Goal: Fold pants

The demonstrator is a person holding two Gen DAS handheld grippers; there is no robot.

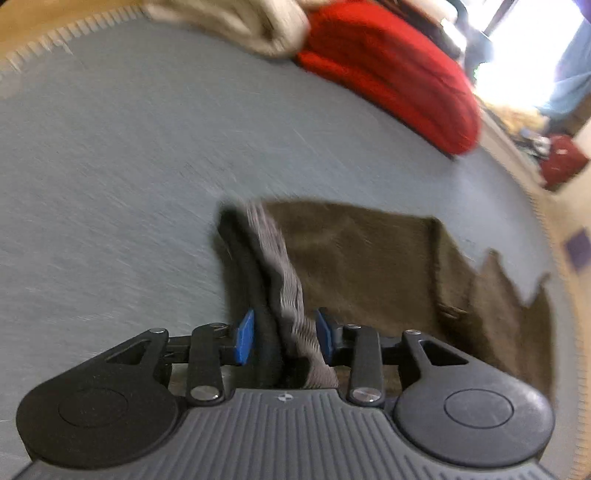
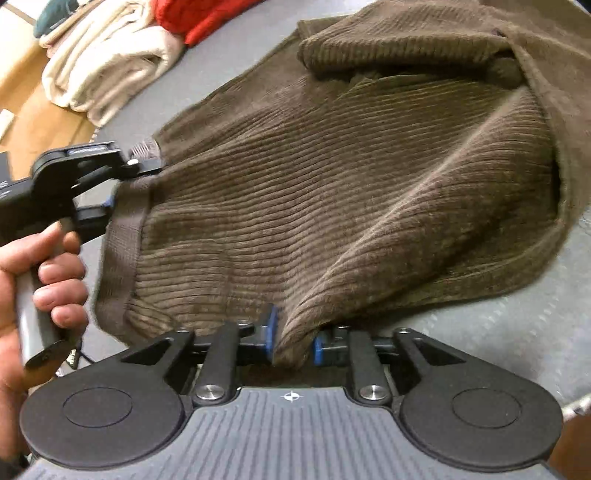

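Note:
Brown corduroy pants (image 2: 332, 184) hang partly lifted off the grey mat (image 2: 517, 332), their legs bunched at the far right. My right gripper (image 2: 295, 339) is shut on a fold of the brown cloth near the waist. At the left of the right wrist view, my left gripper (image 2: 144, 162) pinches the waistband corner, with a hand (image 2: 48, 273) around its handle. The blurred left wrist view shows the left gripper (image 1: 284, 338) shut on the waistband (image 1: 284, 266), whose black and grey striped lining fills the gap between the blue pads (image 1: 243, 339). Beyond it the pants (image 1: 362, 258) spread to the right.
A folded red garment (image 1: 388, 66) and a cream one (image 1: 240, 26) lie at the far edge of the mat (image 1: 129, 147). Both also show in the right wrist view, the cream pile (image 2: 107, 62) and the red one (image 2: 192, 18), with wooden floor beyond the edge.

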